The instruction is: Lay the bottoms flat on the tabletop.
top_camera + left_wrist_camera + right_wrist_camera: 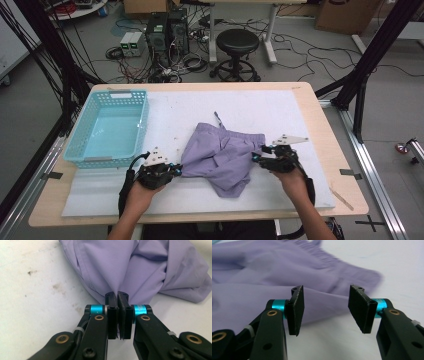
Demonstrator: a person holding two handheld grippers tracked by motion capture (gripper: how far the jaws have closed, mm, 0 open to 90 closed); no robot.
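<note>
A pair of purple shorts (220, 157) lies crumpled on the white mat (260, 107) at the middle of the table. My left gripper (177, 170) is at the garment's left edge. In the left gripper view its jaws (117, 296) are pressed together on a pinch of the purple cloth (130, 267), which gathers into folds toward them. My right gripper (257, 154) is at the shorts' right side. In the right gripper view it (325, 293) stands open just above the mat, with the cloth's edge (262, 277) lying beyond the gap and nothing pressed between the pads.
A light blue plastic basket (117, 93) stands at the table's back left with nothing visible inside. Bare wood borders the mat on all sides. Beyond the table are a black stool (237, 42), computer towers and loose cables on the floor.
</note>
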